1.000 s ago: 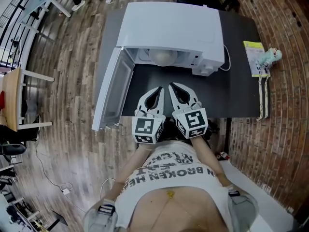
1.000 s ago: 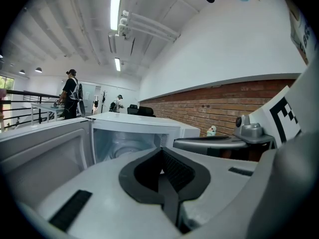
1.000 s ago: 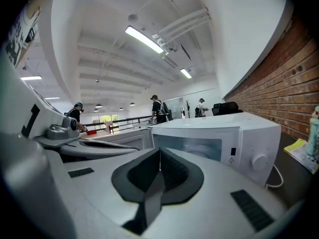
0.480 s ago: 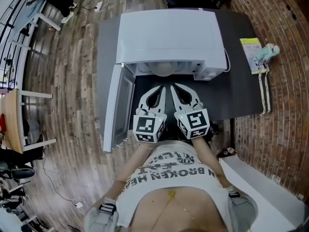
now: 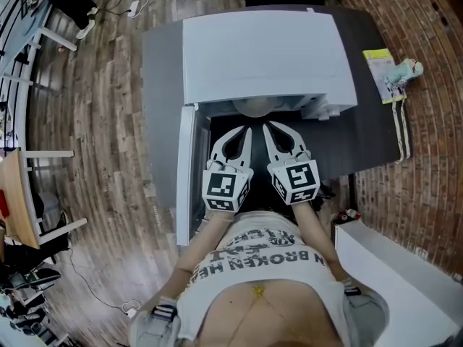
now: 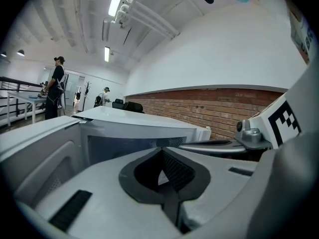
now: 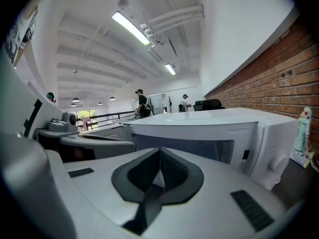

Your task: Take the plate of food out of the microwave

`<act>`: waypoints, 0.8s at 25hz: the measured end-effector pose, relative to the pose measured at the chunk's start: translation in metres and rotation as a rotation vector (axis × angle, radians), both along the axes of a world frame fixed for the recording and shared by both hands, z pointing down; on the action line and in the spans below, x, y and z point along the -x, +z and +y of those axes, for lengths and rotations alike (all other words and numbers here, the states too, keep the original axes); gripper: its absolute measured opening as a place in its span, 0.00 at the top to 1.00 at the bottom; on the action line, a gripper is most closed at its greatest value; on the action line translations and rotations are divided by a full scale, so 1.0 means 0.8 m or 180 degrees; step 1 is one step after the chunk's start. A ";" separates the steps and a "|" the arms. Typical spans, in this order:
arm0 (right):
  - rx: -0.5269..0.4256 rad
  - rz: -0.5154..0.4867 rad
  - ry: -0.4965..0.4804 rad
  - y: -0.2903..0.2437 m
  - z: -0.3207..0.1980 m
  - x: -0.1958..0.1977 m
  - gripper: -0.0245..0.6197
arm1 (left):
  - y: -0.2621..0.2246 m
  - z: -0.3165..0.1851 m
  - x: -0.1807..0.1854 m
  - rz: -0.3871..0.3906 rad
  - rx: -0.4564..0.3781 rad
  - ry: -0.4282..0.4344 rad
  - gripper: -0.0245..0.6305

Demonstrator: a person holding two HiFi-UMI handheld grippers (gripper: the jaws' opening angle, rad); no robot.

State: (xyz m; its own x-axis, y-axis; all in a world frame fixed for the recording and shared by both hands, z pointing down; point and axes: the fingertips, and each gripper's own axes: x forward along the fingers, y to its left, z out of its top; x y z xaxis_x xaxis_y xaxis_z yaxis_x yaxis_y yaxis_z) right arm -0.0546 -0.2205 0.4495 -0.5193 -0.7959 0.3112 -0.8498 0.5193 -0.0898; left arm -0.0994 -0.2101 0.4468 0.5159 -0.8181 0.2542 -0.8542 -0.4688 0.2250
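A white microwave stands on the dark table with its door swung open to the left. Just inside the opening shows the pale round edge of the plate; the food on it is hidden by the microwave's top. My left gripper and right gripper lie side by side just in front of the opening, both pointing into it. Both are shut with nothing between the jaws. In the left gripper view the fingertips meet before the dark cavity. The right gripper view shows the same.
A yellow booklet and a small figurine lie at the table's right edge, beside the brick surface. A white ledge is at the lower right. A wooden chair stands far left. People stand far off in both gripper views.
Both grippers have moved forward together toward the microwave opening, and their tips now sit just short of it. Their jaws stay shut. The door is still open.
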 end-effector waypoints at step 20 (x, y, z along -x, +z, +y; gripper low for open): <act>0.0131 -0.0035 -0.0365 0.007 -0.045 -0.022 0.95 | 0.014 -0.039 -0.013 -0.0145 0.0117 -0.0362 0.95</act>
